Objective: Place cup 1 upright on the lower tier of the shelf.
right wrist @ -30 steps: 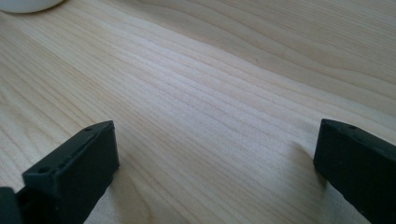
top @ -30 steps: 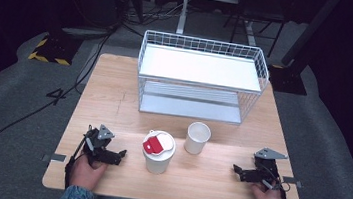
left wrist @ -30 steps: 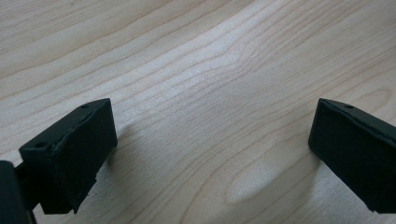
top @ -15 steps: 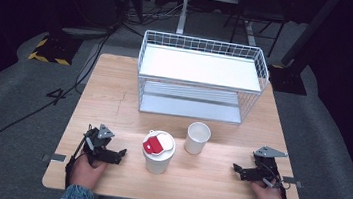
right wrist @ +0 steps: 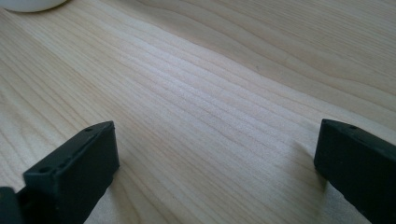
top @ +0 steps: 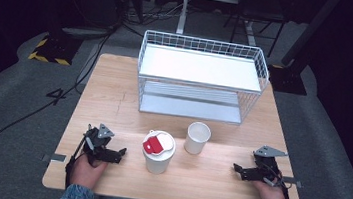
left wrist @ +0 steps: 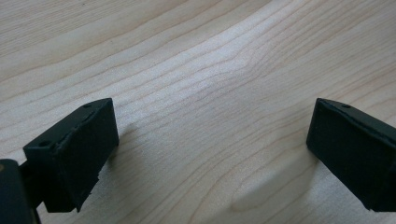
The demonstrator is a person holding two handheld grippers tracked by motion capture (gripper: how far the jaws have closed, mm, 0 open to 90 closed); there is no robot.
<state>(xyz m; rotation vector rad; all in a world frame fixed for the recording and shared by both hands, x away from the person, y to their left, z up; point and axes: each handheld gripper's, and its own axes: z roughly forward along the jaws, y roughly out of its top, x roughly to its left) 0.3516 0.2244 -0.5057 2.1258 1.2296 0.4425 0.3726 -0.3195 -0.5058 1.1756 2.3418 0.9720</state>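
Table [top: 114, 97]: pale wood, seen from above, the person's side at 6 o'clock.
Rack [top: 199, 77]: white wire rack with two white shelves, standing at 12 o'clock on the table.
Open cup [top: 197, 137]: white, upright, no lid, just past the centre toward 1 o'clock, in front of the rack and apart from it.
Lidded cup [top: 158, 152]: white, upright, with a white lid and a red patch on top; near the open cup, on its 8 o'clock side, not touching it.
Left gripper [top: 119, 154]: at 8 o'clock on the table, held in a hand [top: 87, 169], pointing toward the lidded cup and close beside it. In the left gripper view [left wrist: 210, 149] the jaws stand wide apart over bare wood, nothing between them.
Right gripper [top: 238, 170]: at 4 o'clock, held in the other hand [top: 269, 192], pointing inward along the table. In the right gripper view [right wrist: 215, 158] the jaws are spread wide over bare wood, gripping nothing; a white curved edge [right wrist: 28, 4] shows at 11 o'clock in that view.
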